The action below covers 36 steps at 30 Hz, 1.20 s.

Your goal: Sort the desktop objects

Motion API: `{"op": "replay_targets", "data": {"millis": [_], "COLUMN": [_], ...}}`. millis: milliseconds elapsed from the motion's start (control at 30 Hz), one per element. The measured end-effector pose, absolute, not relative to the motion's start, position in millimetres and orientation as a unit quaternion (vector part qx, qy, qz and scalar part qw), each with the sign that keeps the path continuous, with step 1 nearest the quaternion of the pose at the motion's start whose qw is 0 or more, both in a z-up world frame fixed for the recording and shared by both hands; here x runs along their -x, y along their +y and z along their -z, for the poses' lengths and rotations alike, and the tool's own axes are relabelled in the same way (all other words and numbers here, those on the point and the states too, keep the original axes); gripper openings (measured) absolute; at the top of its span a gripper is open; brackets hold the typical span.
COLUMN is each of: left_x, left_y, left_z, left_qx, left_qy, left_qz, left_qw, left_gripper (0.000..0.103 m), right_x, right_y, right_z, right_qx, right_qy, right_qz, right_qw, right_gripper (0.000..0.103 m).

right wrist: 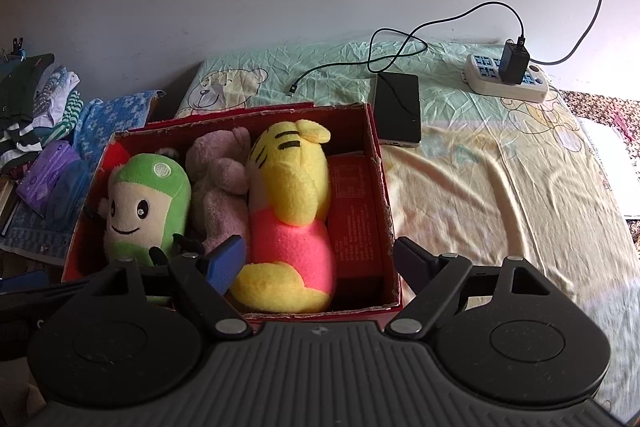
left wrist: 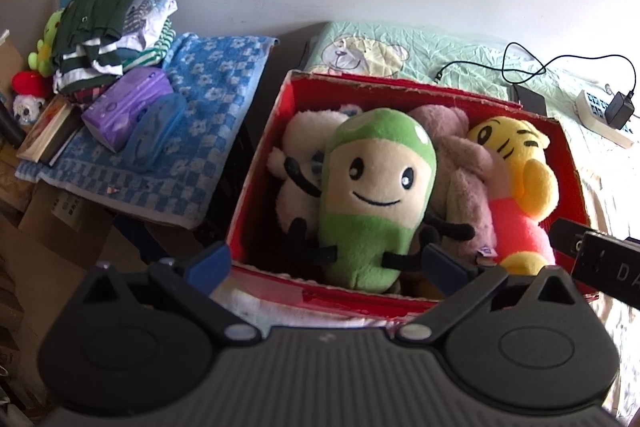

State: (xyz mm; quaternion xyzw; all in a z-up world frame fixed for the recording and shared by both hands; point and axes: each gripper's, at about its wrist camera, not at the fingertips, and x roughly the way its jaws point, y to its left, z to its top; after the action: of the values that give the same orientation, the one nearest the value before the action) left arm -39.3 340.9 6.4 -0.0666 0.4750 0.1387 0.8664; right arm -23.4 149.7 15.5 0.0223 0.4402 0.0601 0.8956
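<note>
A red cardboard box [left wrist: 256,179] [right wrist: 376,131] stands on the bed. It holds a green and cream plush [left wrist: 372,195] [right wrist: 148,203], a white plush [left wrist: 300,155], a mauve plush [left wrist: 464,167] [right wrist: 220,179] and a yellow tiger plush in pink [left wrist: 516,183] [right wrist: 288,211]. My left gripper [left wrist: 324,259] is open and empty, its fingers on either side of the green plush's lower end, just above the box's near wall. My right gripper [right wrist: 316,259] is open and empty over the near right part of the box, above the tiger plush.
A blue checked towel [left wrist: 208,99] lies to the left with a purple tissue pack [left wrist: 124,107], a blue case [left wrist: 156,131], books and a pile of clothes [left wrist: 108,27]. A black device [right wrist: 400,107], a cable and a white power strip [right wrist: 508,79] lie on the bed sheet.
</note>
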Motion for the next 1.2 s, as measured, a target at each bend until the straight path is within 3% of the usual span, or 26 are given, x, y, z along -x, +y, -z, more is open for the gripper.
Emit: {"op": "replay_targets", "data": {"millis": [467,1200], "left_x": [15,-9], "left_y": [324,331], "left_z": [-17,8], "left_qx": [0.001,0.001], "left_qy": [0.473,0.483], "left_qz": [-0.166,-0.152], "left_qw": [0.865,0.862], "left_gripper": [0.102,0.103], "right_x": [1,-21], "right_y": [146,151], "right_z": [-15,1], "right_qx": [-0.017,-0.013], "right_qy": [0.449,0.456], "right_qz": [-0.044,-0.049], "right_qw": [0.892,0.888], "right_gripper": [0.084,0.083]}}
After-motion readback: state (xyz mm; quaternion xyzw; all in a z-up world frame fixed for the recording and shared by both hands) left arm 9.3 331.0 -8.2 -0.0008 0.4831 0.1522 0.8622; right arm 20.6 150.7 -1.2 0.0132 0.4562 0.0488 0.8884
